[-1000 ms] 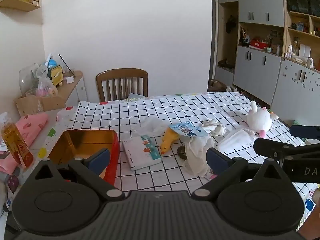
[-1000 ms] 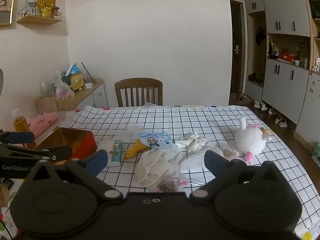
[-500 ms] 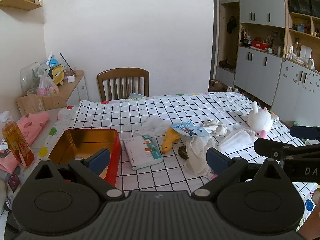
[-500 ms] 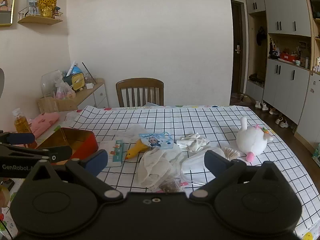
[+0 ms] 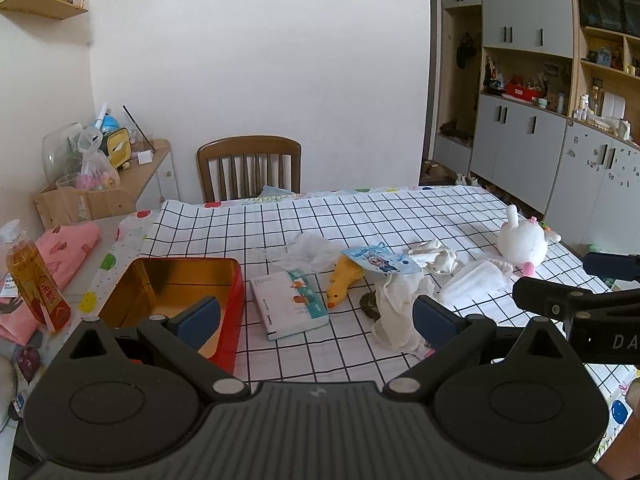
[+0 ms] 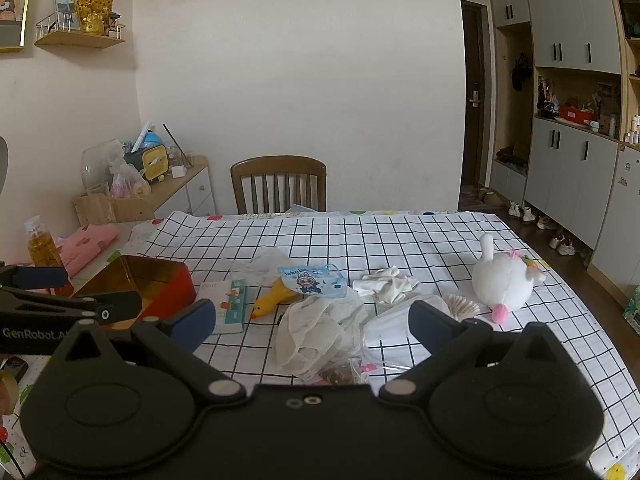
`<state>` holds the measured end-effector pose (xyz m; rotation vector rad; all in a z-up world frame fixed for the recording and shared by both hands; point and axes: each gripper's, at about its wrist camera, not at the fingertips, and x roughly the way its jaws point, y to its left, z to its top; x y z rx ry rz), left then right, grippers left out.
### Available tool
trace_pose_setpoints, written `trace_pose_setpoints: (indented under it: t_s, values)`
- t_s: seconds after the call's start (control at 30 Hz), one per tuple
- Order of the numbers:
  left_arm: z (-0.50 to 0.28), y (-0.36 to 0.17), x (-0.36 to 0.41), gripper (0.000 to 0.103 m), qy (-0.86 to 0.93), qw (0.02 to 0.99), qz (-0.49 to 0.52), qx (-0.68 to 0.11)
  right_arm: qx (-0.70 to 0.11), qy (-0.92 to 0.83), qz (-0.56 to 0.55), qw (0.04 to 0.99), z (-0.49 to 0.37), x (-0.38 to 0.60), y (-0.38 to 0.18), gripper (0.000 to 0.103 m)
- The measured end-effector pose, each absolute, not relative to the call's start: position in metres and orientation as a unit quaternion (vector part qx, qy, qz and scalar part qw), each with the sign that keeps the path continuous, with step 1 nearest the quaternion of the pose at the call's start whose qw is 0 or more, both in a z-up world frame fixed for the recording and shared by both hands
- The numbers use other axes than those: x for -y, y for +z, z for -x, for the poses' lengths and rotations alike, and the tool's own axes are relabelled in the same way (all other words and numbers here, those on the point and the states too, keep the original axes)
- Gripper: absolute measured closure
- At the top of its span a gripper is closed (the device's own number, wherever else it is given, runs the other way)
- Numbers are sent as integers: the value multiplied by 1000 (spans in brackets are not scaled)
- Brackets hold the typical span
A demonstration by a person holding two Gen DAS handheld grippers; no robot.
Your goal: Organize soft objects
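Now, our grippers: left gripper [image 5: 316,318] and right gripper [image 6: 312,320] both spread wide, holding nothing.
Our tin: red tin [image 5: 230,308] near left, beside yellow duck [image 5: 344,278].

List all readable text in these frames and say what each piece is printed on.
"GenRobot.A", cut off: the left tongs, seen from the right wrist view.
"DA", cut off: the right tongs, seen from the left wrist view.
"labubu", roughly: the blue printed pouch.
Unreadable: the bottle label and the tissue pack.

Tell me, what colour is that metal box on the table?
The box is red outside and shiny gold inside, clearest in the left wrist view.
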<state>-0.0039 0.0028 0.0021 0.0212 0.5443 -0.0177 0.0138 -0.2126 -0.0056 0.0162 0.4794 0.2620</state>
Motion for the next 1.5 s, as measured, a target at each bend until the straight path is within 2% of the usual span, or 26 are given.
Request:
trace_pose_setpoints:
  t_s: [0.97,1.5]
  values:
    - [5,2,-5,0,-12,962,-8,-272,-239,128,-7,963,-14,213,-4,0]
    - [-23,-8,2,0,-22,955,-5,-295,-261,119,-12,958,-38,224,-18,1]
